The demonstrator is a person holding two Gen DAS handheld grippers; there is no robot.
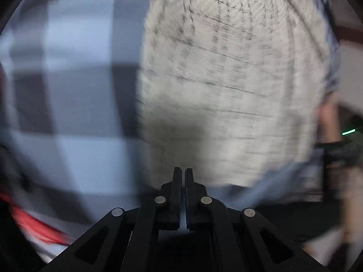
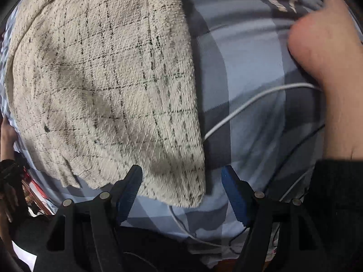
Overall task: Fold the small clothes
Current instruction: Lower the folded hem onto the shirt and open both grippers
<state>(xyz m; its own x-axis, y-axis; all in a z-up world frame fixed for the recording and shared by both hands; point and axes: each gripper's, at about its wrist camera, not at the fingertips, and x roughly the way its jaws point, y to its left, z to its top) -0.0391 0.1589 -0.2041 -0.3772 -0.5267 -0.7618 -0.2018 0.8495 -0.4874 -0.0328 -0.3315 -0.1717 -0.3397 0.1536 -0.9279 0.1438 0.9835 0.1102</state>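
Observation:
A cream fuzzy garment [image 2: 102,86] with a thin black check lies spread on a blue and grey checked sheet [image 2: 249,68]. My right gripper [image 2: 182,176] is open, its blue-padded fingers [image 2: 129,185] straddling the garment's near right corner just above it. In the blurred left wrist view the same garment [image 1: 226,79] fills the middle and right. My left gripper [image 1: 183,170] is shut with its jaws pressed together at the garment's near edge; nothing shows between them.
A white cable [image 2: 249,104] and a thin black cable [image 2: 295,145] run over the sheet right of the garment. A bare knee or leg [image 2: 329,56] sits at the right. Something red [image 1: 34,224] lies at the left edge.

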